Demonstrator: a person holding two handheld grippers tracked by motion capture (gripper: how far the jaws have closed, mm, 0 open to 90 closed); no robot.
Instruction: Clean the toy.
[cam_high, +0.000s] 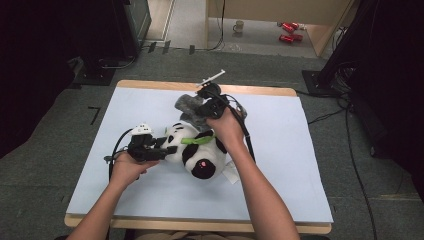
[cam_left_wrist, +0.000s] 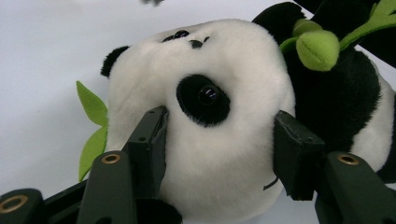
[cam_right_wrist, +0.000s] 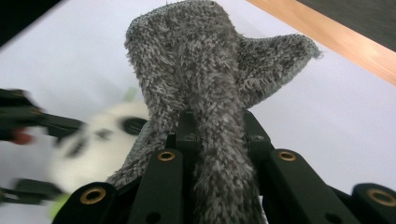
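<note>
A black and white plush panda with green leaves lies on the pale blue table cover. My left gripper comes in from the left and is shut on the panda's head, its pads pressed into the white fur on both sides. My right gripper hangs above the panda's far side, shut on a grey fluffy cloth. In the right gripper view the cloth bunches up out of the jaws, with the panda blurred at lower left.
The table's wooden edge runs along the far side. On the floor behind stand a mug and red cans. Black cables trail along the right of the table. Dark equipment stands at both back corners.
</note>
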